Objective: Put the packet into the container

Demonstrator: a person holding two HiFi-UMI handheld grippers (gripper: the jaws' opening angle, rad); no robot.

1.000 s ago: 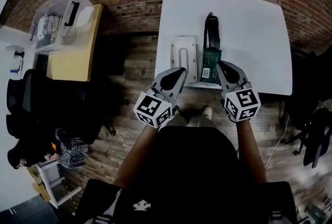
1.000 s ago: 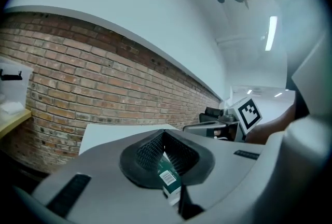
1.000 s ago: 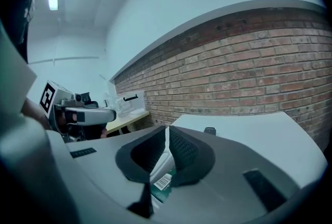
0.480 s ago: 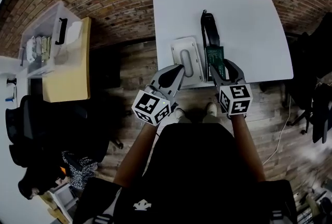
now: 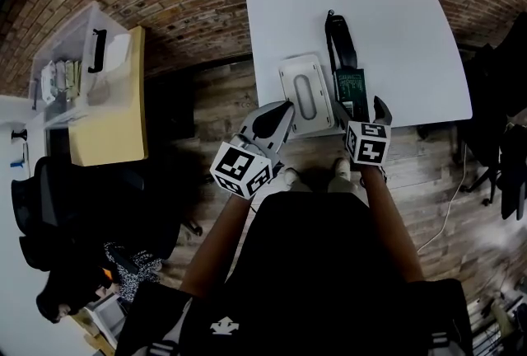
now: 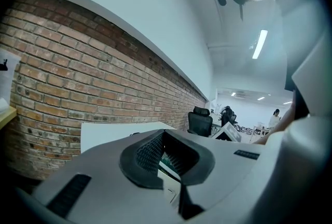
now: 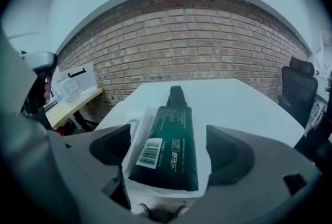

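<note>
- Dark green and glossy, the packet point(image 5: 350, 86) lies flat on the white tabletop point(image 5: 412, 25) at its near edge. It is just right of the white container point(image 5: 305, 95) and not yet inside it.
- The right gripper point(image 5: 360, 110) straddles the packet's near end. Its fingers point(image 7: 228, 155) have just been opening and stand wide, with the packet between them but touched by neither.
- The left gripper point(image 5: 282, 111) hovers by the container's near left side, its fingers point(image 6: 148, 158) drawn together on nothing.
- I'd judge the packet light, soft and slick-skinned, apt to buckle or slide. A pinch across its flat near end, by the barcode, looks the safest hold.
- The black part point(image 5: 338, 37) at the packet's far end is too small to identify. I can't tell whether the container is open or lidded.
</note>
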